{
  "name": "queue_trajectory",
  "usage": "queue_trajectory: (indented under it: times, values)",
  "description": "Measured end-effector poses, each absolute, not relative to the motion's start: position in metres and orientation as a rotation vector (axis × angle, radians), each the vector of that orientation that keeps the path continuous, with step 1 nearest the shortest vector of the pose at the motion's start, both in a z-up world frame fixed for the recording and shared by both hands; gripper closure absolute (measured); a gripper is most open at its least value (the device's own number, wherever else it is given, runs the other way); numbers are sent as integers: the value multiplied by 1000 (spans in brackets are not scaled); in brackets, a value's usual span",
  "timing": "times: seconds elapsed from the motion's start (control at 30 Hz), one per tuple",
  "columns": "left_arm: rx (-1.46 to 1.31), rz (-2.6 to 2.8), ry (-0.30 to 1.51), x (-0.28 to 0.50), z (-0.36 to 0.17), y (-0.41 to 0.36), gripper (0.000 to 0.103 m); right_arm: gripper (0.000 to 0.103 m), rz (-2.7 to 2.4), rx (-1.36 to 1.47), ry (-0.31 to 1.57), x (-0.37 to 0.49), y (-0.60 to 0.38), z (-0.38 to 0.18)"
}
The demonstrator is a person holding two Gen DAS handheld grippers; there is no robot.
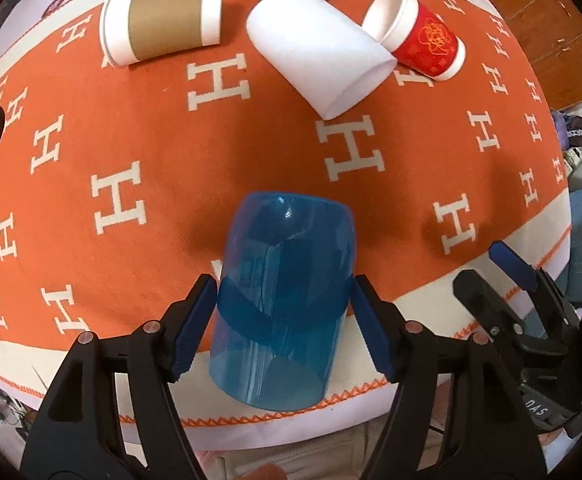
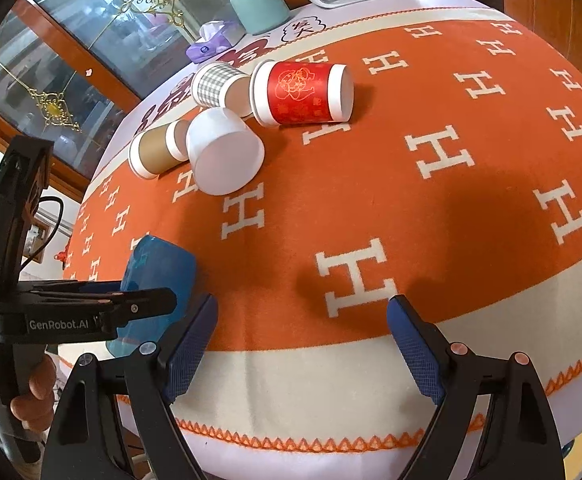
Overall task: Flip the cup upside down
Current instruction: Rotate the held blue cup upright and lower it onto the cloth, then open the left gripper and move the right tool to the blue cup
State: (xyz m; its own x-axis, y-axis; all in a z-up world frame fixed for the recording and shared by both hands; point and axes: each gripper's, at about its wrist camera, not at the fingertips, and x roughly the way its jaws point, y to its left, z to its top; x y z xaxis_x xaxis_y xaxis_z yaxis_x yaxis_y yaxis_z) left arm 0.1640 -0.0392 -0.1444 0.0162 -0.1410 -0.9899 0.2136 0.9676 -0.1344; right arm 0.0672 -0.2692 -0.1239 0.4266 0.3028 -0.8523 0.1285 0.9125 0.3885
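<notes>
The left gripper [image 1: 285, 322] has its jaws closed on the sides of the blue cup [image 1: 281, 300], held above the near edge of the desk [image 1: 139, 128]. The right gripper [image 2: 303, 344] hangs nearby, jaws wide apart and holding nothing. To finish well, I would roll the wrist until the rim faces down, lower it flat onto the cloth, then release.

Table under orange H-pattern cloth [image 2: 471, 216]; four paper cups [image 1: 323, 52] lying sideways at far side.
</notes>
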Motion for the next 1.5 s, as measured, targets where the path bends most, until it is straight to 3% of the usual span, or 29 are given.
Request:
queue_trajectory:
  times: [0.07,0.5,0.53,0.6,0.63,0.67,0.73,1.5]
  values:
    - [41,-304,1537,164,-142,-41,17,15,118,430,1133,65,-269,-123]
    - [120,-291,1378,143,-98,-17,17,15,227,464,1183,68,-250,-126]
    - [129,-289,1369,141,-97,-12,18,15,235,468,1190,70,-248,-127]
    - [144,-293,1362,137,-100,-6,36,15,249,475,1199,73,-243,-128]
    - [145,-297,1372,137,-104,-5,58,15,254,474,1201,74,-240,-128]
    - [135,-299,1398,138,-113,-5,74,15,258,471,1202,75,-238,-128]
    - [103,-301,1442,140,-125,-2,80,15,264,460,1201,76,-234,-127]
    - [103,-320,1410,139,-127,12,80,15,294,482,1230,85,-229,-132]
